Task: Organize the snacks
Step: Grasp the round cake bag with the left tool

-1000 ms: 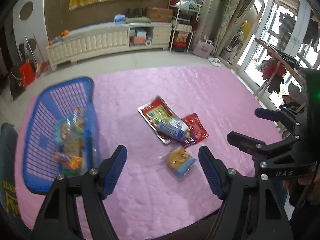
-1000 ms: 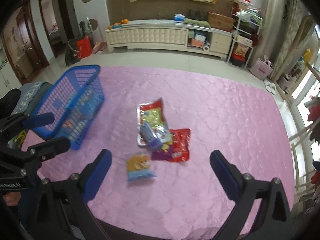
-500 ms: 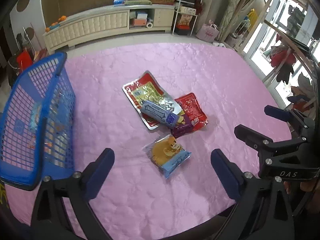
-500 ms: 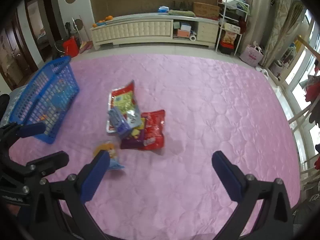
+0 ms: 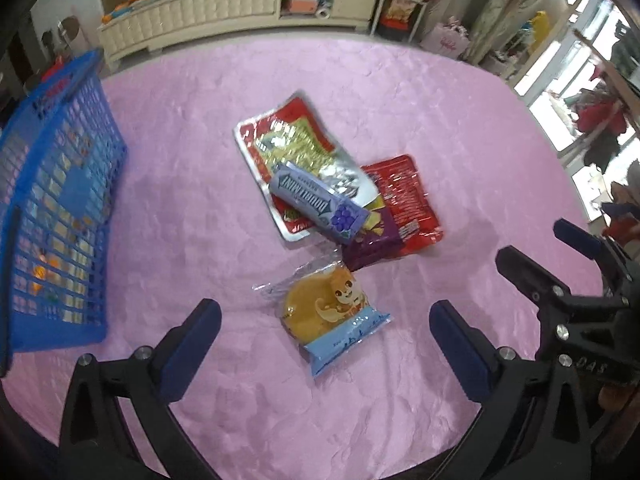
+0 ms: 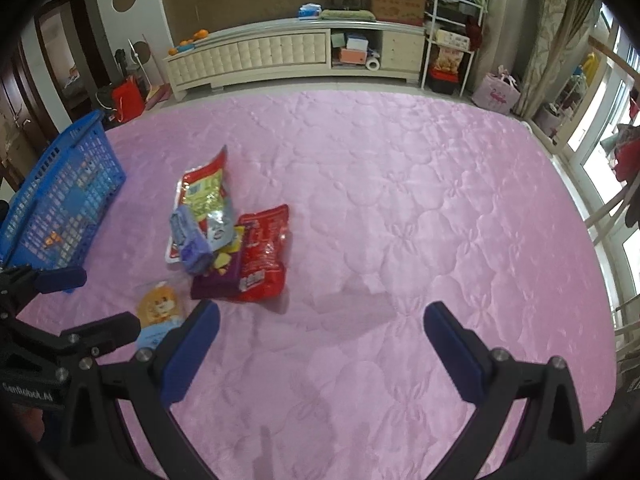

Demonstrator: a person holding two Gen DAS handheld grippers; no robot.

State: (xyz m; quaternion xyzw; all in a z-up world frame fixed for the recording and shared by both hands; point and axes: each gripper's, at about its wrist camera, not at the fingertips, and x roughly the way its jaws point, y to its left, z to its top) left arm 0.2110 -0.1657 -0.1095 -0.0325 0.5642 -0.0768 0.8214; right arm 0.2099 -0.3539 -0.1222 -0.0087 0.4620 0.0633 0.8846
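A clear and blue pastry packet (image 5: pixel 328 312) with a cartoon animal lies on the pink quilt, right between the tips of my open left gripper (image 5: pixel 324 320). Behind it sits a pile: a blue gum box (image 5: pixel 316 204) on a red and silver pouch (image 5: pixel 296 148), a purple pack (image 5: pixel 372 246) and a red pouch (image 5: pixel 404 200). The blue basket (image 5: pixel 60 208) at the left holds several snacks. My right gripper (image 6: pixel 320 324) is open and empty over bare quilt, right of the pile (image 6: pixel 240 240). The pastry packet (image 6: pixel 158 312) shows partly behind the left gripper there.
The pink quilt (image 6: pixel 400 220) covers a wide bed. A cream cabinet (image 6: pixel 280 56) and a white shelf rack (image 6: pixel 452 32) stand along the far wall. Windows and hanging clothes are at the right. The other gripper shows at each view's side edge.
My left gripper has moved forward and down from beside the basket toward the pastry packet, which now lies between its tips. My right gripper has shifted right, away from the pile.
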